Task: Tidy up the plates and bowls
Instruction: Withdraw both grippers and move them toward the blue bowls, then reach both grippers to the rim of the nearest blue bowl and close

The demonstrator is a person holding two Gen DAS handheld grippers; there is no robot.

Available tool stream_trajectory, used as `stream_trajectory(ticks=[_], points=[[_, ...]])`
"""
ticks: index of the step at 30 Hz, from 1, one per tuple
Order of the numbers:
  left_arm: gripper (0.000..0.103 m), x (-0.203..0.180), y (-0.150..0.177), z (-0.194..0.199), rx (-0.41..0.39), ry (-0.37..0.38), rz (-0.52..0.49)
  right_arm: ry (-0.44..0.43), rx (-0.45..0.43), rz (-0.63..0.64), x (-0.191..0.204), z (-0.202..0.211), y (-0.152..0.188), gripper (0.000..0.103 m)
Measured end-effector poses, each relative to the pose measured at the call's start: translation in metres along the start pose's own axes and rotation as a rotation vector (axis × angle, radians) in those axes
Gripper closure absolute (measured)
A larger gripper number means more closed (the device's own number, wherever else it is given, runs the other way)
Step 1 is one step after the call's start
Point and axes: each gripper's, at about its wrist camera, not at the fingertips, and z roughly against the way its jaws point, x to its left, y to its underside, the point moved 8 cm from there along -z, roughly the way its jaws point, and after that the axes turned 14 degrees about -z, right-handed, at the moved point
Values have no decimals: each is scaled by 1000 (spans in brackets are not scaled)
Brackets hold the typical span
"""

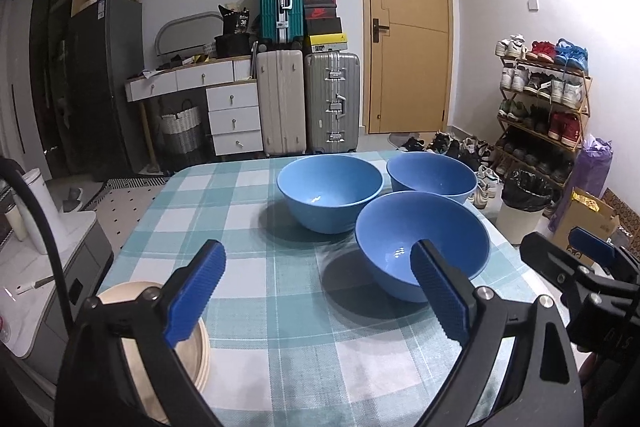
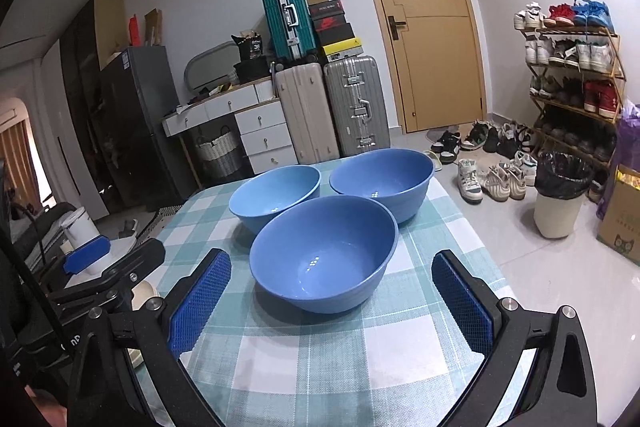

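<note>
Nearest blue bowl (image 2: 324,255) sits dead ahead of the right gripper (image 2: 332,303), jaws spread, empty; left gripper (image 1: 316,291), also spread, has it off right.

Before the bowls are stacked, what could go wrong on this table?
1. The far right bowl sits near the far edge of the table, above the tiled floor; a push could send it off.
2. The three bowls stand close together, so closing on the nearest bowl may knock the far left bowl.
3. The beige plates lie at the table's left edge under the open left gripper; its fingers could nudge them over.
</note>
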Motion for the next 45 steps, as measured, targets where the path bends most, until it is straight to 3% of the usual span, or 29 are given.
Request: stream_trajectory(ticks=[12,16,18,20,23,26,28,31,36,40,45], points=[[9,4,0,-32,91,18,34,32,14,-25,-8,-5,-3,1],[9,11,-9,-48,124,69,140,6,97,-54,-15,-16,-7,1],[9,14,-13,-58,135,82,199,22,83,-54,-24,-19,-19,1],[9,13,-15,-76,187,98,228,49,83,-64,-37,-29,-33,1],[9,2,-9,-102,267,117,225,63,187,-109,-52,-56,-40,1],[9,-13,4,-120,361,182,216,83,270,-129,-62,-83,-43,2],[9,-24,10,-127,399,233,214,99,304,-153,-70,-99,-44,11],[9,-31,10,-131,407,211,175,144,380,-180,-81,-125,-38,28],[10,-46,11,-139,436,284,176,180,471,-176,-88,-155,-24,54],[11,-45,8,-144,426,270,206,215,503,-182,-94,-168,-17,62],[26,-44,18,-155,467,263,222,210,540,-194,-93,-178,-11,74]])
